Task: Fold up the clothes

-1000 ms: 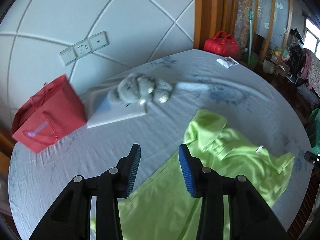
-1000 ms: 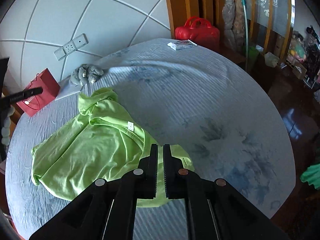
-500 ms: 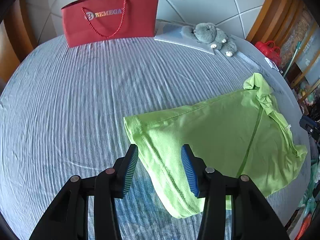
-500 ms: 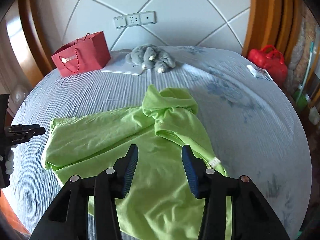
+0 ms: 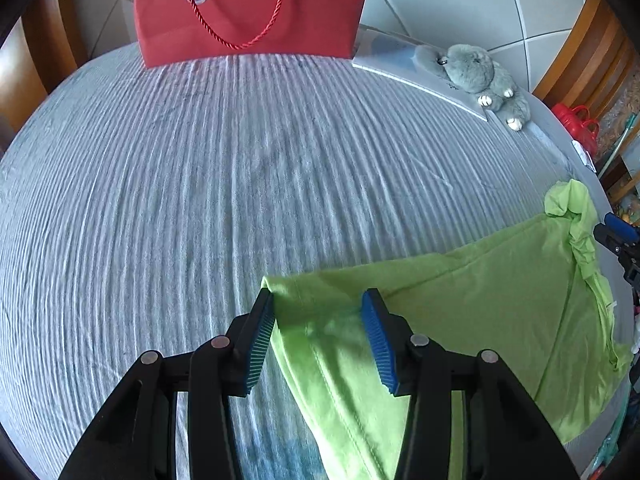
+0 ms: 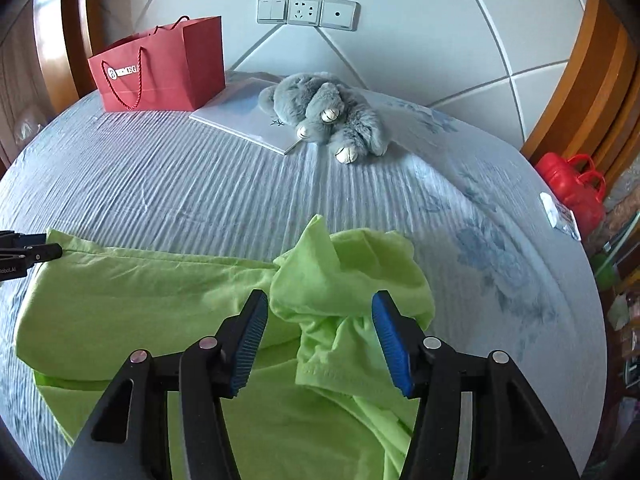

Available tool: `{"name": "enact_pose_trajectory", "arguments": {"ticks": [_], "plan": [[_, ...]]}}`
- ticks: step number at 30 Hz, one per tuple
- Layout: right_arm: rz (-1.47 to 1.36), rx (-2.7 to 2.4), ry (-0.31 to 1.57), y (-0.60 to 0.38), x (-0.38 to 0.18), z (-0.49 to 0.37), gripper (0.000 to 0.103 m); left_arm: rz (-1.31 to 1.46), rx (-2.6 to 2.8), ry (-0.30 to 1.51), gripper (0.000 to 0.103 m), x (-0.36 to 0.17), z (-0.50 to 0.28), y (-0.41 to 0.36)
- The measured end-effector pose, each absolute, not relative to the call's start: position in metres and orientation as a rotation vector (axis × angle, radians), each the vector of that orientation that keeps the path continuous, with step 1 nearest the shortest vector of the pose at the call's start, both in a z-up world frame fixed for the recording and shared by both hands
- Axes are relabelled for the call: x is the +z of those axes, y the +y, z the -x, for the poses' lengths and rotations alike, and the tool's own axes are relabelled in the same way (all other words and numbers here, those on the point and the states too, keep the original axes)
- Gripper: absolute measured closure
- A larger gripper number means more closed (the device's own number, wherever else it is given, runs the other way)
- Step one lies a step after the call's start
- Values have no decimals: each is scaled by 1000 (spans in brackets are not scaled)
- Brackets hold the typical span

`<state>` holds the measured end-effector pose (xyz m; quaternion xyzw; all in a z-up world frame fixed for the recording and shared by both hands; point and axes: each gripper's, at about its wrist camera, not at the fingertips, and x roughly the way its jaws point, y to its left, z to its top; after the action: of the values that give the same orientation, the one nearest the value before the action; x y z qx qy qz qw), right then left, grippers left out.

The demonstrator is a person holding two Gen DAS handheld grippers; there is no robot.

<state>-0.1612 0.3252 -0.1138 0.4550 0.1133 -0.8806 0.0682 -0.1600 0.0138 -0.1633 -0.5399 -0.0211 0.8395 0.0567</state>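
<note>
- Lime-green shirt (image 6: 132,304) spread across the near part of the striped grey-blue bedspread (image 5: 224,184), partly folded, sleeve bunched into a raised lump at near centre.
- Compared with half a second ago: left gripper (image 5: 318,340) moved up to the shirt's left corner, hem now lying between the blue pads (image 5: 378,344); red bag (image 5: 252,8) far closer in that view.
- Left gripper spread wide, left finger right at the folded corner edge, nothing pinched.
- Right gripper (image 6: 322,340) closer to the bunched sleeve than before, likewise spread, straddling the lump without clamping it.
- Edges: long top fold running left to right from the corner to the sleeve; doubled hem visible at near left in the right wrist view.
- Open room: broad bare bedspread to the far side and left of the shirt.
- Far end taken up by the red bag, a white book (image 6: 244,118) and a grey plush rabbit (image 6: 324,110) resting partly on it.
- Bed's right edge near the sleeve side, red container (image 6: 572,188) beyond it.
</note>
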Motion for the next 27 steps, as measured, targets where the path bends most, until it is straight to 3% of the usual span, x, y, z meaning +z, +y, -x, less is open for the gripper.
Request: {"name": "enact_pose_trajectory", "arguments": {"ticks": [1,2,5,7,13,22,27], "plan": [[-1374,-2651,352,325,-117,166,48,1637,2552,-36,69,-163,161,17],[-1384,-2648,356,325,-121,171,48,1639,2556,-2,98,-163,161,21],[-1456,-2632,366,330,-138,185,53,1625,2569,33,99,-159,157,25],[-1526,-2600,303,337,-147,190,96,1582,2623,18,99,-148,151,20],[-1326,-2753,257,348,-93,154,98,1361,2767,-19,99,-83,124,-4],[-717,-3038,235,343,76,30,98,900,2958,-27,99,59,46,-69],[-315,-3080,86,346,171,-58,98,608,3066,-47,99,143,-7,-131]]}}
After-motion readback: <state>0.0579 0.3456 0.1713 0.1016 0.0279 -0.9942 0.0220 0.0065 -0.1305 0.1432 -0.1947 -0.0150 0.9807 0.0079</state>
